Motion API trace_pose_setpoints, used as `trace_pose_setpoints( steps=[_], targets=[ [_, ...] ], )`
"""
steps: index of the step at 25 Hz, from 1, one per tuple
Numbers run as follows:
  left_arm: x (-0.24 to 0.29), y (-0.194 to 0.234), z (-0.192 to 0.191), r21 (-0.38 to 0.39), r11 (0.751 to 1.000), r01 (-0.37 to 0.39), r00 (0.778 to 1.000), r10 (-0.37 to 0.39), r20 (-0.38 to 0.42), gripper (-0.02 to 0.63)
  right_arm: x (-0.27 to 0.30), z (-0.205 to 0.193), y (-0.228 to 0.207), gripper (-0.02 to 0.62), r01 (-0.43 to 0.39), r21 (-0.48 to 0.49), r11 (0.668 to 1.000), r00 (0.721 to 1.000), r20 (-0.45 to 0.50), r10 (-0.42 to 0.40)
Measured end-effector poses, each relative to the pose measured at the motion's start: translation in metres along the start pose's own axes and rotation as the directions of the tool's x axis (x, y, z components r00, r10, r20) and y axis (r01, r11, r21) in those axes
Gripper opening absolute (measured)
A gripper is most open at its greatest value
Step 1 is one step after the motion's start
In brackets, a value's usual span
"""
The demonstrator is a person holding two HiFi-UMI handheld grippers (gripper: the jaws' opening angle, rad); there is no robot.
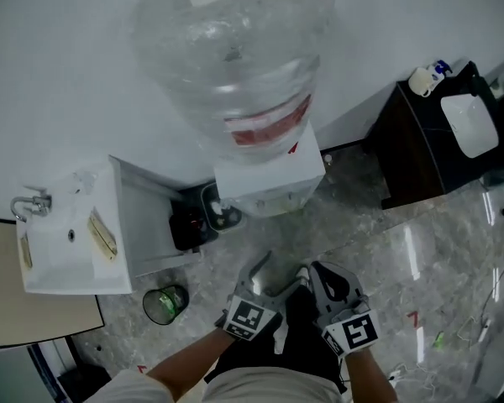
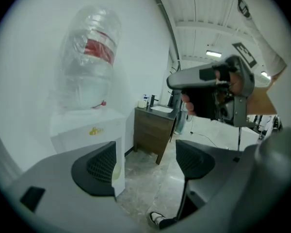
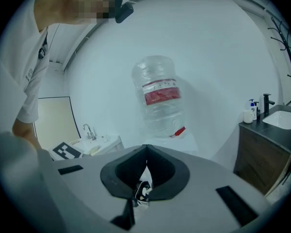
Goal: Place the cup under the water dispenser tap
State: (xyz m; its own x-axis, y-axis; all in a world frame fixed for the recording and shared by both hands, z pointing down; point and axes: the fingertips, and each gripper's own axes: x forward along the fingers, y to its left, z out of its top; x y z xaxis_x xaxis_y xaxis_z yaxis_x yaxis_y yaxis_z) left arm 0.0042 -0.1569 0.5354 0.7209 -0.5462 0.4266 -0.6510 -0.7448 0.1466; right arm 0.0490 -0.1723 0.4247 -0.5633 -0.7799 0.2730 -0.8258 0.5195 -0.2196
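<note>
The water dispenser stands against the white wall, its big clear bottle with a red label on top. At its foot, in a dark recess, sits a small pale object; I cannot tell whether it is the cup. Both grippers hang low in front of the dispenser, close together. My left gripper is open with nothing between its pads. My right gripper is shut, its pads meeting with nothing held. In the left gripper view a hand holds the right gripper beside the dispenser.
A white sink unit with a faucet stands left of the dispenser, and a green bin sits on the marble floor below it. At the right is a dark wooden vanity with a white basin. Cables lie on the floor at the right.
</note>
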Motion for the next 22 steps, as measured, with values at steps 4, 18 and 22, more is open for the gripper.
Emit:
trace_pose_setpoints(
  steps=[4, 18, 22],
  targets=[
    [-0.051, -0.021, 0.049, -0.023, 1.000, 0.016, 0.999, -0.016, 0.028, 0.327, -0.026, 0.026, 0.024, 0.015, 0.012, -0.009, 1.000, 1.000, 0.009, -0.012],
    [-0.149, -0.059, 0.159, -0.138, 0.990, 0.019, 0.979, 0.010, 0.205, 0.006, -0.079, 0.085, 0.102, 0.015, 0.010, -0.066, 0.998, 0.998, 0.064, -0.006],
    [-0.162, -0.066, 0.173, -0.117, 0.993, 0.025, 0.973, 0.003, 0.231, 0.005, -0.085, 0.094, 0.113, 0.015, 0.020, -0.091, 0.996, 0.997, 0.072, -0.013]
  ],
)
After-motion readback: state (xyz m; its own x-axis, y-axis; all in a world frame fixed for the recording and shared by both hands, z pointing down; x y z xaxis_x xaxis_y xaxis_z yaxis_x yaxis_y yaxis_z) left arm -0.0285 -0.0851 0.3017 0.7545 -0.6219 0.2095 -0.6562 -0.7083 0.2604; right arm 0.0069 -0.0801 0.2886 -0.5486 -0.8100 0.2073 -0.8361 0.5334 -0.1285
